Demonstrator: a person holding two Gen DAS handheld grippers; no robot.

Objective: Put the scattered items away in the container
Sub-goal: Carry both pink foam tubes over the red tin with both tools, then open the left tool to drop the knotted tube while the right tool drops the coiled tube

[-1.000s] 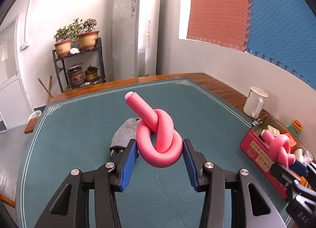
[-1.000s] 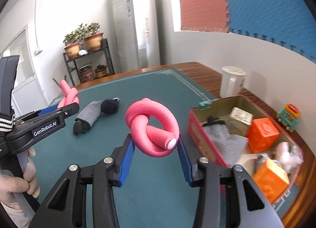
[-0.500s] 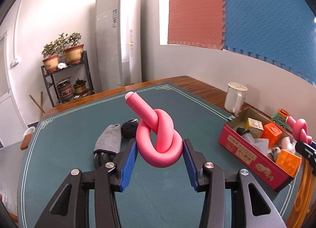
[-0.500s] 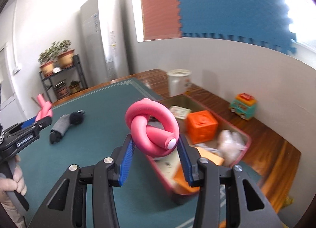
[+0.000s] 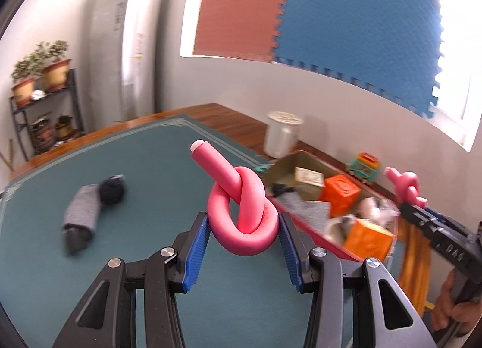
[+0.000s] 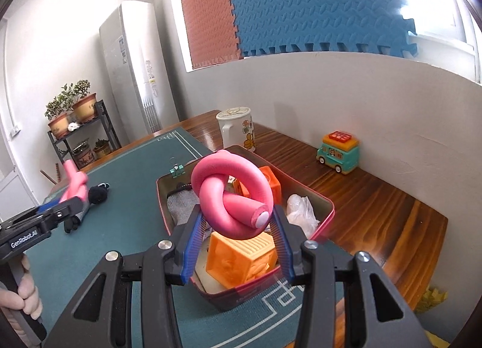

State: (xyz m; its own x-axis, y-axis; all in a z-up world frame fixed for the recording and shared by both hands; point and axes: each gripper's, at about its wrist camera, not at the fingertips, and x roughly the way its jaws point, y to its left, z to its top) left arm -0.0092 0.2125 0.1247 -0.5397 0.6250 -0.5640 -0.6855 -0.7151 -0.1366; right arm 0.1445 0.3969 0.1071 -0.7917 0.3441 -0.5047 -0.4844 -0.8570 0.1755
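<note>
My left gripper (image 5: 243,229) is shut on a knotted pink foam tube (image 5: 241,212), held above the green mat just left of the red tin box (image 5: 328,245). My right gripper (image 6: 238,221) is shut on a second knotted pink foam tube (image 6: 232,197) and hangs over the red tin box (image 6: 327,212). Inside the box lie two orange cubes (image 6: 241,257), a grey cloth (image 6: 180,203) and a crumpled plastic bag (image 6: 301,209). A rolled grey sock (image 5: 81,212) with a black ball (image 5: 112,189) lies on the mat at the left.
A white mug (image 6: 236,128) stands on the wooden table behind the box, with a green binder clip (image 6: 177,170) by the box's far corner. A teal toy van (image 6: 339,152) sits near the wall. Hands (image 6: 27,293) hold both gripper handles.
Both grippers have swung to the right toward the box. The right one now hangs over the box's inside; the left one has come up beside its left wall.
</note>
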